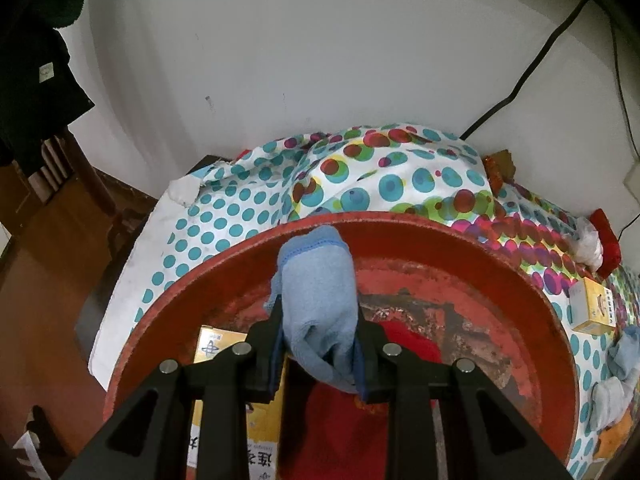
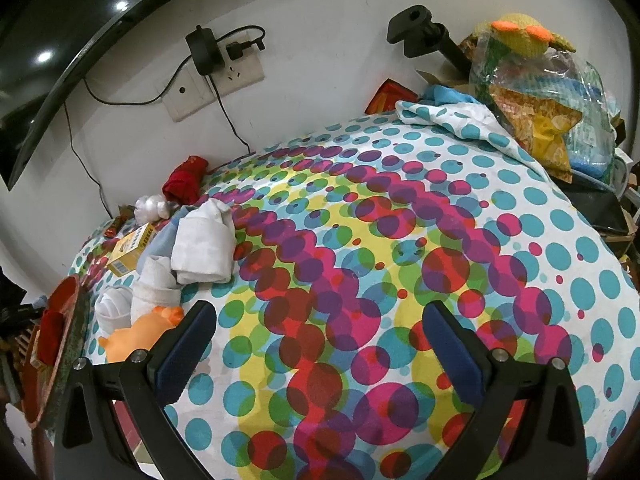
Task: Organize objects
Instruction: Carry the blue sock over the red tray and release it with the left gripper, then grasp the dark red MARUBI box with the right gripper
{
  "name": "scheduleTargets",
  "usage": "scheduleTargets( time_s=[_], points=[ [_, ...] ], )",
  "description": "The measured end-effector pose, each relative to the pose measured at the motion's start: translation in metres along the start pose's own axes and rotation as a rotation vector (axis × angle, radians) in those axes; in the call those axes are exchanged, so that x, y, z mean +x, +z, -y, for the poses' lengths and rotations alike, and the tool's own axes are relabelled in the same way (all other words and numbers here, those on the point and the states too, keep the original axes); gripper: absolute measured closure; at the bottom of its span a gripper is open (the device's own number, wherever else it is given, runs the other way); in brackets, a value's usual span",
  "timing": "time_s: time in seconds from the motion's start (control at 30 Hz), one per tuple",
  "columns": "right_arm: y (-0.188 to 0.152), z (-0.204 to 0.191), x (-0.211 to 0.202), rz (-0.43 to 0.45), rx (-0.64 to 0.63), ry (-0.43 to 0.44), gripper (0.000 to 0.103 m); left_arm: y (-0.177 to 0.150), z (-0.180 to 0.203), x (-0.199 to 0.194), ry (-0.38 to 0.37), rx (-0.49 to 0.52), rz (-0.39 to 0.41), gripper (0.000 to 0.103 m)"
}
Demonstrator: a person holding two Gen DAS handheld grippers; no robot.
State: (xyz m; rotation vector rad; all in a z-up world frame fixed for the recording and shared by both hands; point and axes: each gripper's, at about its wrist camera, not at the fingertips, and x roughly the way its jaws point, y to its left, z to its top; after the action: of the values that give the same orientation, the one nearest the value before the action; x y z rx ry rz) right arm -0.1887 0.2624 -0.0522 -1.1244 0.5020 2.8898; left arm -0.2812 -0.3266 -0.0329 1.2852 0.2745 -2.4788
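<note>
The left gripper [image 1: 319, 346] is clamped on a light blue cloth [image 1: 318, 296], its two fingers pressed against the bundle's sides. The cloth hangs over the red basin [image 1: 532, 304], above its inside, its free end bunched up beyond the fingertips.

Inside the basin lie one red cloth [image 1: 344, 428], under the held bundle, and one yellow box [image 1: 218, 348] against the basin's left wall, partly hidden by the gripper.

The basin stands on a dotted cloth [image 1: 224, 216] that covers the table. To the basin's right, on that cloth, the left wrist view shows a second yellow box [image 1: 594, 306] and one more light blue cloth [image 1: 624, 354] near the frame's edge.

The right gripper [image 2: 318, 344] hangs over the dotted cloth with its jaws wide apart and nothing between them. From its camera the basin sits at the far left edge. Between basin and gripper lie, counted: one orange toy [image 2: 136, 334], two rolled white cloths [image 2: 154, 282], one larger folded white cloth [image 2: 206, 242] and the yellow box. Farther from the basin, by the wall, lies one red bundle [image 2: 186, 180], with a small white knotted bag [image 2: 152, 208] beside it.
</note>
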Motion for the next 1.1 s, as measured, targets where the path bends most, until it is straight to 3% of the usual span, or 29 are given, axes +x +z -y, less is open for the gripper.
scheduleTargets(
  time_s=[0.23,0.3,0.5,0.67,0.77,0.83,0.9,0.93,1.0,1.1],
  points=[
    [0.0,-0.003,-0.001,0.006,-0.009,-0.004,0.0,0.002,-0.003,0.012,0.016,-0.011,-0.019,0.072],
    [0.001,-0.003,-0.001,0.007,-0.013,-0.006,0.0,0.003,-0.004,0.015,0.023,-0.022,-0.023,0.064],
    [0.002,-0.009,-0.002,0.01,-0.04,-0.027,0.0,0.006,-0.015,0.008,-0.046,-0.088,-0.017,0.06],
    [0.001,-0.012,0.0,0.003,-0.053,-0.045,0.0,0.013,-0.02,-0.058,-0.075,-0.043,0.166,0.06],
    [0.001,-0.012,0.001,0.0,-0.054,-0.059,0.0,0.009,-0.024,-0.103,-0.139,-0.009,0.263,0.054],
    [0.002,-0.011,0.005,-0.021,-0.052,-0.058,0.0,-0.005,-0.032,-0.136,-0.208,-0.026,0.319,0.053],
    [0.002,-0.008,0.008,-0.046,-0.044,-0.02,0.0,-0.037,-0.038,-0.173,-0.306,-0.058,0.407,0.046],
    [0.001,-0.005,0.011,-0.07,-0.036,0.008,0.0,-0.056,-0.038,-0.188,-0.32,-0.056,0.436,0.043],
    [0.0,-0.003,0.014,-0.106,-0.026,0.0,0.0,-0.103,-0.028,-0.216,-0.306,-0.015,0.479,0.035],
    [-0.006,-0.01,-0.002,-0.059,-0.069,-0.053,0.0,-0.167,-0.011,-0.234,-0.258,-0.009,0.524,0.033]
  ],
)
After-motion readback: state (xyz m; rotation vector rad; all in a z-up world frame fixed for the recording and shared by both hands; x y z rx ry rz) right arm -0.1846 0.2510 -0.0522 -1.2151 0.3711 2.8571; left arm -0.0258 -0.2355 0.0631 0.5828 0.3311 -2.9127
